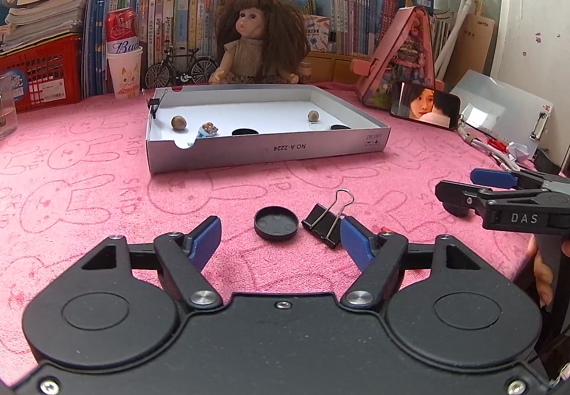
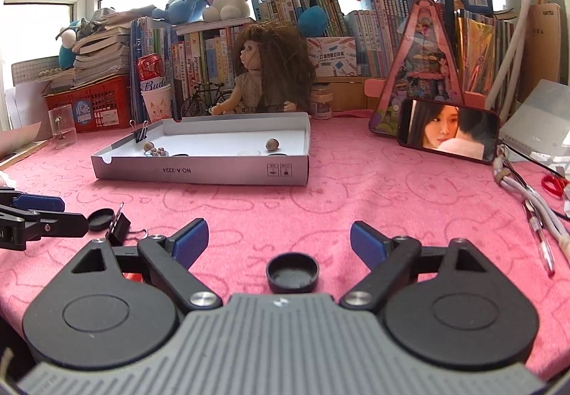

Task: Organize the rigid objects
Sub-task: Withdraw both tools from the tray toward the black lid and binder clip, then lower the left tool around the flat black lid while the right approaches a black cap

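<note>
A table covered by a pink towel cloth with rabbit outlines [image 1: 89, 159] is carrying the whole arrangement. Toward its far side a shallow white cardboard box lid [image 1: 270, 150] is serving as the collecting tray. It is already holding two small brown nuts [image 1: 177, 122], a tiny blue figurine [image 1: 208, 129], two flat black discs [image 1: 244, 132] and a black binder clip [image 1: 155, 103] clamped on its left rim; that part of the sorting appears done.

The left hand-held gripper [image 1: 279, 238] is hovering low over the near cloth with its blue pads standing apart and empty. A round black plastic cap [image 1: 276, 222] is lying between and just ahead of the pads, and a black metal binder clip with wire handles [image 1: 326, 218] is lying just beside the right-hand pad, apparently touching it.

The right hand-held gripper [image 2: 279, 241] is likewise standing wide open and gripping nothing. A second round black plastic cap [image 2: 292, 272], hollow side up, is sitting on the cloth between its jaws, close to the body.

Judged from this layout, three loose pieces are still waiting outside the tray, so the task is perhaps two-thirds complete. Each gripper seems to be lining up on its own cap.
</note>
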Demonstrator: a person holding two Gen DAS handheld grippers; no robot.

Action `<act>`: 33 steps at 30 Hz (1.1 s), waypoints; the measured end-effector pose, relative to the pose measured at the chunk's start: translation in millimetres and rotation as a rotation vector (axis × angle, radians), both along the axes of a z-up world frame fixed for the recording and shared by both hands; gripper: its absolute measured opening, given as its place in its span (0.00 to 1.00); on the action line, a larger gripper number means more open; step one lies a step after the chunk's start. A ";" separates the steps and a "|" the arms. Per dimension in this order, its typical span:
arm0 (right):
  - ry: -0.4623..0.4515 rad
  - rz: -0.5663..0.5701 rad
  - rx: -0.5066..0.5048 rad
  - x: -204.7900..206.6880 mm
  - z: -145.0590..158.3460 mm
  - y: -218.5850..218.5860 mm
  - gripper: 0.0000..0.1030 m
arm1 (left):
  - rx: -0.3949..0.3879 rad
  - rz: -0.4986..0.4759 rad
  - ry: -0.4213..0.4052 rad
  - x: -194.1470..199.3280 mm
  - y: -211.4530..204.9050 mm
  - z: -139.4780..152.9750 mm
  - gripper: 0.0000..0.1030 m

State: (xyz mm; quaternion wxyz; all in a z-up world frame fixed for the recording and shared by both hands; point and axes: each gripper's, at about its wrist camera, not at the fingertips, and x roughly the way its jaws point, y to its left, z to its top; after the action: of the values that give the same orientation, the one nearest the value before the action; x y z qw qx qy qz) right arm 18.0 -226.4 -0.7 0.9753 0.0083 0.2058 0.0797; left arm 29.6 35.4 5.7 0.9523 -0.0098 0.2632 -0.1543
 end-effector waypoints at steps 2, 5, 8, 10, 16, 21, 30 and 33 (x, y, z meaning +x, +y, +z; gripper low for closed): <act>-0.005 -0.010 0.005 -4.5 -3.1 -1.3 0.90 | 0.005 0.006 -0.007 0.9 -0.8 -0.7 0.63; -0.006 -0.018 -0.002 -8.4 -5.2 -2.5 0.90 | 0.007 0.012 -0.009 4.4 -1.9 -1.5 0.59; -0.003 -0.012 -0.009 -10.2 -7.1 -3.1 0.89 | 0.009 0.016 0.001 8.2 -3.3 -3.9 0.57; -0.002 -0.008 -0.014 -11.0 -8.2 -2.0 0.89 | 0.012 0.018 0.007 10.0 -4.5 -6.1 0.55; 0.000 -0.005 -0.019 -11.9 -9.9 -0.8 0.84 | 0.018 0.028 0.014 15.2 -6.1 -10.3 0.52; 0.009 -0.006 -0.016 -12.8 -12.1 -1.9 0.79 | 0.013 0.048 0.014 18.4 -4.4 -11.4 0.48; -0.013 -0.058 -0.049 -14.1 -14.9 -0.3 0.66 | 0.017 0.053 0.007 20.0 -5.0 -12.8 0.45; -0.018 -0.075 -0.058 -13.8 -15.1 -0.5 0.61 | 0.025 0.058 0.004 20.5 -6.5 -13.1 0.45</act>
State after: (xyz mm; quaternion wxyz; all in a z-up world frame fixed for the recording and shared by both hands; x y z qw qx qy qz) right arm 4.2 -227.0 -15.8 0.9792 -0.0129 0.1988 0.0370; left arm 50.2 28.9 -7.4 0.9559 -0.0060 0.2664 -0.1234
